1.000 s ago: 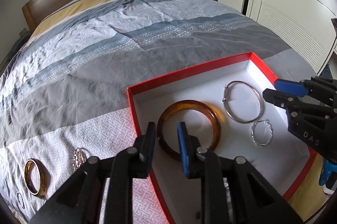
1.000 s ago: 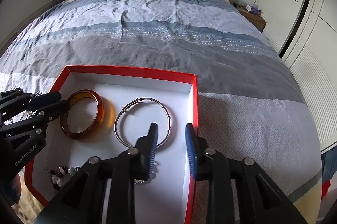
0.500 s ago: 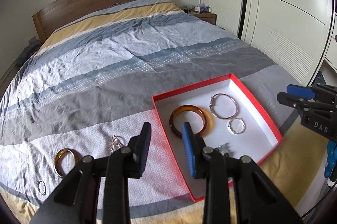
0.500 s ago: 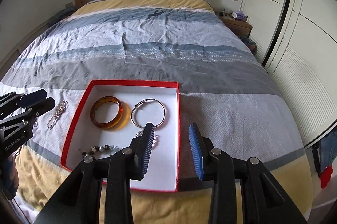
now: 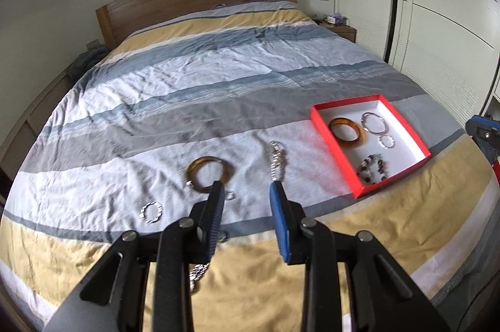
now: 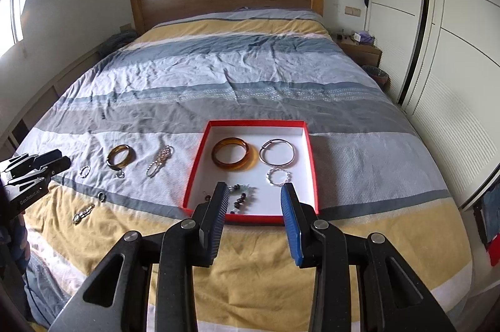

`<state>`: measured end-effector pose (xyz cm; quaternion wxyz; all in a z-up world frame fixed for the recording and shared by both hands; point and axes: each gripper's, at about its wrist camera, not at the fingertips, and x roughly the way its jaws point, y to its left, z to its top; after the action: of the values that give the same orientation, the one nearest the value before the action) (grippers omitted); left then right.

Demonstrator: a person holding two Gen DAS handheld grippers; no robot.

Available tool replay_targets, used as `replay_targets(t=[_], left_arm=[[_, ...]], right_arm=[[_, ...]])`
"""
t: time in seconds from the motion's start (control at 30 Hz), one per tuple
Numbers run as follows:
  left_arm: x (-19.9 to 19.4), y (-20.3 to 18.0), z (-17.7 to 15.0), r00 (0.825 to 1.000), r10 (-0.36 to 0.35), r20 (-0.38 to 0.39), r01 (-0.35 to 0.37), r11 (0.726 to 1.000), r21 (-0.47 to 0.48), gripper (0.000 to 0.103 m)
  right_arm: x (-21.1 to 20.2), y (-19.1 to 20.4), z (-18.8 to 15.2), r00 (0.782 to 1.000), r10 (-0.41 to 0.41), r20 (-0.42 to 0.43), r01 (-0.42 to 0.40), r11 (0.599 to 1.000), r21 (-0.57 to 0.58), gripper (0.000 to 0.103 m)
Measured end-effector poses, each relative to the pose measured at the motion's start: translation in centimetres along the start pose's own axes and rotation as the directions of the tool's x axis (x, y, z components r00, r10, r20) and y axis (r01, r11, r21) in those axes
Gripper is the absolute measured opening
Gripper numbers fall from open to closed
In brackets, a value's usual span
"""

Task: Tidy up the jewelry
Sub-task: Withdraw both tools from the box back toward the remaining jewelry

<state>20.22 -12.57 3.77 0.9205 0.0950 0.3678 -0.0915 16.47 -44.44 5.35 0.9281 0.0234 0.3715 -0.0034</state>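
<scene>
Right wrist view: box (image 6: 203, 157) sits centre frame on the bed (image 6: 250, 75), holding an amber bangle (image 6: 232, 156), silver bangle (image 6: 277, 153), small ring (image 6: 278, 176) and beads (image 6: 242, 196). Left of it, loose: another bangle (image 6: 121, 156), a chain (image 6: 159, 164), rings.

Right gripper (image 6: 253, 218) and left gripper (image 5: 247, 219) both hang released, nothing between the jaws.

Judgement: bangles rigid, smooth, likely slippery; pinch across the band. Chain limp and light; take it at a bunched part, expect it to dangle.
</scene>
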Motion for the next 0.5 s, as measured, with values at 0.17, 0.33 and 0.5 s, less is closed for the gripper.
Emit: replay_targets(t=[0.17, 0.33, 0.5], left_arm=[[-4.0, 6.7, -2.8, 0.996, 0.091, 0.009, -0.091, 0.994, -0.055, 0.028], [-7.4, 12.0, -5.0, 0.989, 0.149, 0.022, -0.146, 0.984, -0.107, 0.028], [-9.8, 14.7, -6.5, 0.986, 0.162, 0.039, -0.156, 0.979, -0.130, 0.028]], right_arm=[[-3.2, 2.7, -0.4, 0.999, 0.032, 0.039, -0.031, 0.999, -0.018, 0.035], [-5.7, 5.6, -0.6, 0.995, 0.071, 0.074, -0.068, 0.997, -0.043, 0.035], [-7.1, 8.4, -0.9, 0.990, 0.107, 0.092, -0.102, 0.993, -0.059, 0.035]])
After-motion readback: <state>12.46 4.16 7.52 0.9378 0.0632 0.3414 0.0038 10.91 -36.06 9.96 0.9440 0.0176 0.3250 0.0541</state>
